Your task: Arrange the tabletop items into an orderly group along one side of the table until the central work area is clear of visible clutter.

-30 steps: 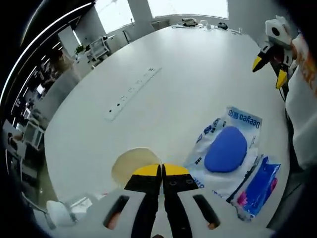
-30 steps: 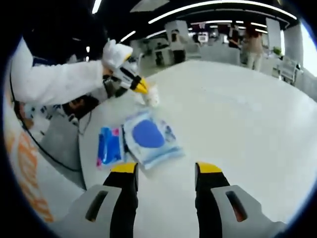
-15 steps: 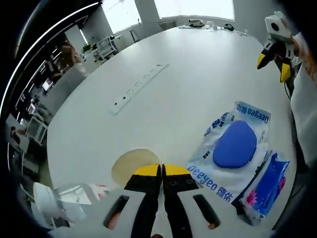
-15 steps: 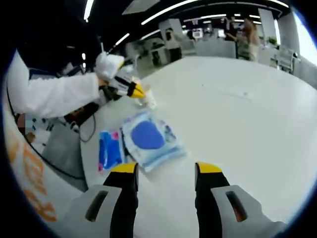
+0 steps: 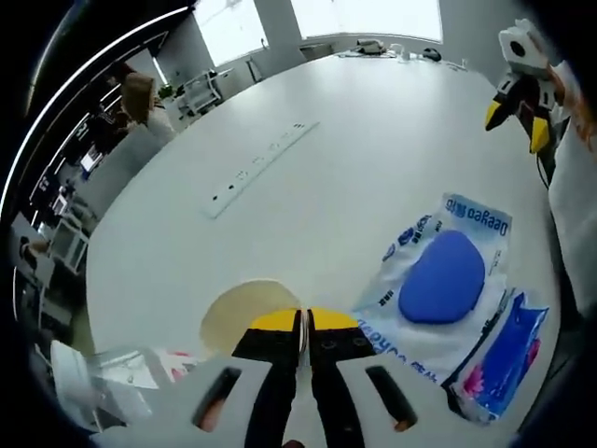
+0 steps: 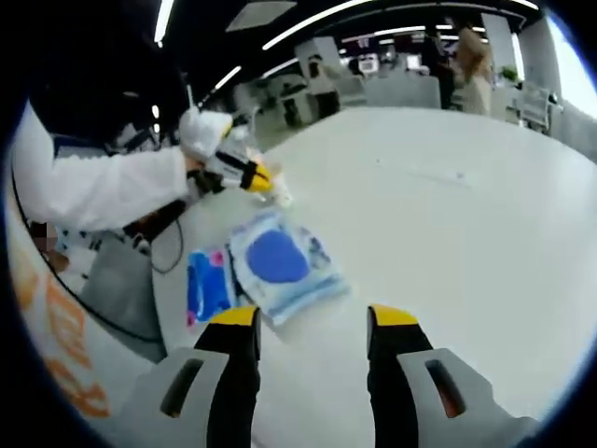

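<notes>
Left claw jaws pressed together over cream disc, grip on it unclear. Right claw wide open, empty, above white worktop. Clear pouch with blue pad near worktop edge, blue packet just left of it.

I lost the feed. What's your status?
Left gripper shut over cream disc. Right gripper open, empty. Blue pad pack and wipes at table edge.
</notes>
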